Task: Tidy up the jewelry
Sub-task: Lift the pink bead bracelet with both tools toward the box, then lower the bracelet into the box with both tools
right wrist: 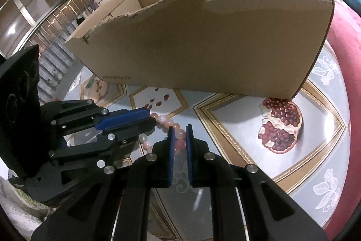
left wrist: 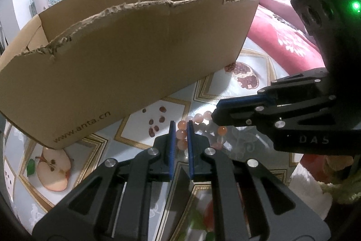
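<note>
Four blue-padded fingers [left wrist: 172, 134], two grippers clamping one bead bracelet [left wrist: 182, 134], one cardboard box [left wrist: 135, 55]

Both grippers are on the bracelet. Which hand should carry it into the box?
Probably either, slightly the left. The left gripper and right gripper are both shut on the bracelet, but the left sits nearer the box's lower torn edge.

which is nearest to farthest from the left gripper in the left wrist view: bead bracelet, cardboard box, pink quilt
1. bead bracelet, pinched between the left gripper jaws.
2. cardboard box, just beyond, upper left.
3. pink quilt, far right, behind the box.
</note>
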Demonstrator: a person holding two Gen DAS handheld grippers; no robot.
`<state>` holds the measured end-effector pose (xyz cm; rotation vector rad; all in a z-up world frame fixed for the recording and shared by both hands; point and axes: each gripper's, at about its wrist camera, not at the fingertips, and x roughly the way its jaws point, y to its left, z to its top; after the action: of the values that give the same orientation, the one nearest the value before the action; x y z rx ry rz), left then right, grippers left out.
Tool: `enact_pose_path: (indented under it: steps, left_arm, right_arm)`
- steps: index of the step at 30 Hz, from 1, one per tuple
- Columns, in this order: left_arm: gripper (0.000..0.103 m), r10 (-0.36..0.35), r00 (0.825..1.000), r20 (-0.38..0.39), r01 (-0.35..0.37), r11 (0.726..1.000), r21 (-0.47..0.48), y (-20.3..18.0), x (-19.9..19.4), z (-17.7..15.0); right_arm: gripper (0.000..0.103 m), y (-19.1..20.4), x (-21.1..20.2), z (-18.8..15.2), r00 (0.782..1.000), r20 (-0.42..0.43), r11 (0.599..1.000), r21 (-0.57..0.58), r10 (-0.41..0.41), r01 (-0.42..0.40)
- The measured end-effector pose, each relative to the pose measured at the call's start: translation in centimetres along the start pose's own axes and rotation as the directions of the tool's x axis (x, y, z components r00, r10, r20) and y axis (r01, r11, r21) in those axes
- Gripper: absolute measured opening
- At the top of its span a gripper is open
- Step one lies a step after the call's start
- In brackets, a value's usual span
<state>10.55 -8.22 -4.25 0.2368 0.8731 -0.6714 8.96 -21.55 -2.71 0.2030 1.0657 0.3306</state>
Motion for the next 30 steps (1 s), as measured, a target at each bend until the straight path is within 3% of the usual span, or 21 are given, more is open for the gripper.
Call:
enact_pose_path:
  steps: [13,19,30]
  left_arm:
    - [0.009,-0.036,0.999,0.035,0.037,0.999,-0.038,0.4,-1.0,0.1]
    - [0.009,-0.036,0.996,0.08,0.041,0.997,-0.06,0.2,-3.6,0.3]
    - [0.009,-0.017,0.984,0.175,0.02,1.0,-0.018,-1.6,-9.8,1.8]
  right_arm:
    - [0.01,-0.4,-1.6,-0.1,0.998,0.058,1.0,0.015,0.026,-0.027]
    - [0.01,0.2,-3.2,-0.3,0.993,0.101,0.998,0.005,0.062,-0.063]
    - [0.01,2.3,-9.5,-0.6,0.97,0.226,0.996,-0.034,0.087,-0.081]
